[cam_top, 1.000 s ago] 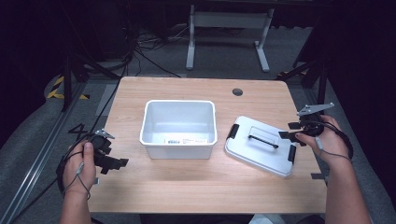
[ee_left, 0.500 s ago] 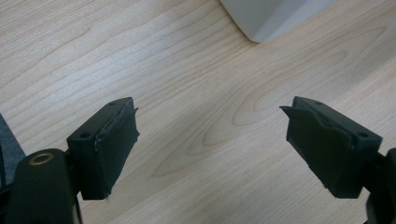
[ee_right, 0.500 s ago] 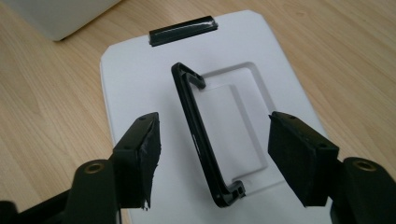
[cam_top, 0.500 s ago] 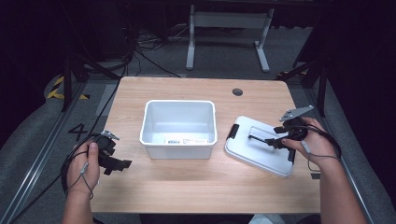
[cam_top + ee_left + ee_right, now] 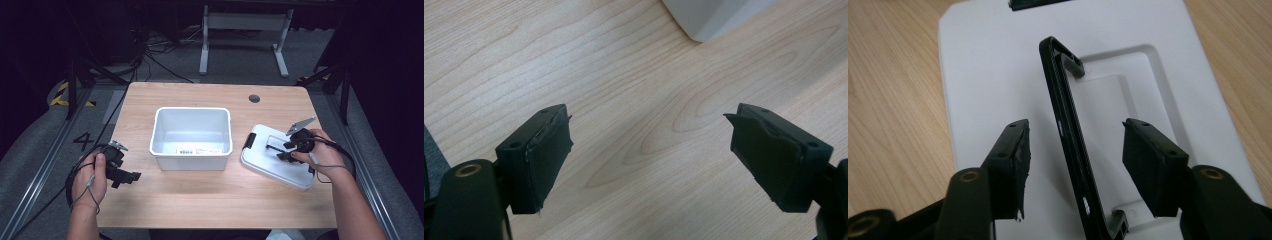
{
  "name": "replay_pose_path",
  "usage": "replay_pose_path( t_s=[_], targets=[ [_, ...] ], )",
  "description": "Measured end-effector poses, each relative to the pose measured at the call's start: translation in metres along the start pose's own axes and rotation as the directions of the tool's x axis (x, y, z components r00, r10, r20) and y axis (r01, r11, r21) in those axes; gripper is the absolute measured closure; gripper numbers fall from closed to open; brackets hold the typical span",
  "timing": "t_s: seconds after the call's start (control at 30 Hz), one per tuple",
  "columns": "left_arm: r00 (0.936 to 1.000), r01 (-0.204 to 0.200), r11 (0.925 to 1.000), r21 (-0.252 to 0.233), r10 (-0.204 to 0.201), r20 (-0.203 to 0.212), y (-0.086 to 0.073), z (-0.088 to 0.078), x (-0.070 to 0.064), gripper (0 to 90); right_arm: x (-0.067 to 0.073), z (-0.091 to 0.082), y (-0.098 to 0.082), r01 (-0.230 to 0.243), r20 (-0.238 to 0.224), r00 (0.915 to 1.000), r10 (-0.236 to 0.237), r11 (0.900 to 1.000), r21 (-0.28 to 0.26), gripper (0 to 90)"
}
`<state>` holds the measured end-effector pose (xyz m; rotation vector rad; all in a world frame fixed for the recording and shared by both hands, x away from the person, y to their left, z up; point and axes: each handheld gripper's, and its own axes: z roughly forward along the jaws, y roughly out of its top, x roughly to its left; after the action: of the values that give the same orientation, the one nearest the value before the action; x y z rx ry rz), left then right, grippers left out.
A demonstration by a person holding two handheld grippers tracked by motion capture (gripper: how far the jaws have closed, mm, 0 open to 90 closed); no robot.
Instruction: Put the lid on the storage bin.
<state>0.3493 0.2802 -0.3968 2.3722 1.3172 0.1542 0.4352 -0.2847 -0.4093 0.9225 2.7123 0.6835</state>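
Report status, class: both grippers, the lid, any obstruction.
Left gripper open, over bare table. Right gripper closing, open astride lid handle, not gripping. Lid beside box. Nothing obstructing.

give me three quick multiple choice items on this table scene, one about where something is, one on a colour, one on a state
1. Where does the white lid lie?
A. inside the bin
B. on the table, on the right gripper's side of the bin
C. on the floor

2. What colour is the lid's handle?
A. black
B. red
C. white

3. How do the right gripper jaws stand to the handle?
A. shut beside it
B. clamped on the bin's rim
C. apart, one on each side, pads clear of it

Answers: 1 B, the high view shows the lid flat on the wood beside the white bin. 2 A, a black bar against the white lid. 3 C, the right gripper view shows gaps on both sides of the handle.
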Motion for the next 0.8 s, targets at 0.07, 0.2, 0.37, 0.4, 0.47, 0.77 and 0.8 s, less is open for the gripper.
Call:
replay_pose_path(
  t_s=[0.07,0.2,0.37,0.4,0.47,0.77,0.8],
  targets=[
    [1.0,-0.001,1.0,-0.008,0.001,-0.003,-0.001,-0.001,0.0,16.8,0.0,0.003,0.001,0.001,0.0,1.0,-0.001,1.0,0.007,47.1],
    [1.0,0.002,0.9999,-0.014,-0.002,-0.003,-0.005,-0.003,0.0,16.8,-0.001,0.008,0.003,-0.005,-0.013,0.9999,0.005,1.0,0.019,50.1],
    [0.9999,0.01,0.9999,-0.007,-0.01,-0.007,-0.009,-0.003,0.0,16.9,-0.003,0.011,0.006,0.018,-0.026,0.9995,-0.016,0.998,0.061,60.8],
    [0.9999,0.01,0.9999,-0.006,-0.01,-0.011,-0.011,-0.003,0.0,16.9,-0.002,0.012,0.007,0.02,-0.028,0.9995,-0.018,0.997,0.069,63.2],
    [0.9998,0.014,0.9999,-0.005,-0.014,-0.011,-0.013,-0.004,0.0,16.9,-0.003,0.012,0.009,0.027,-0.035,0.9991,-0.024,0.996,0.086,70.1],
    [0.9995,0.027,0.9996,-0.009,-0.027,-0.016,-0.019,-0.007,0.0,16.9,-0.006,0.007,0.013,0.074,-0.009,0.9973,-0.073,0.991,0.108,82.2],
    [0.9995,0.027,0.9996,-0.012,-0.027,-0.018,-0.019,-0.007,0.001,16.9,-0.007,0.006,0.013,0.084,-0.005,0.9965,-0.084,0.991,0.108,83.1]
  ],
)
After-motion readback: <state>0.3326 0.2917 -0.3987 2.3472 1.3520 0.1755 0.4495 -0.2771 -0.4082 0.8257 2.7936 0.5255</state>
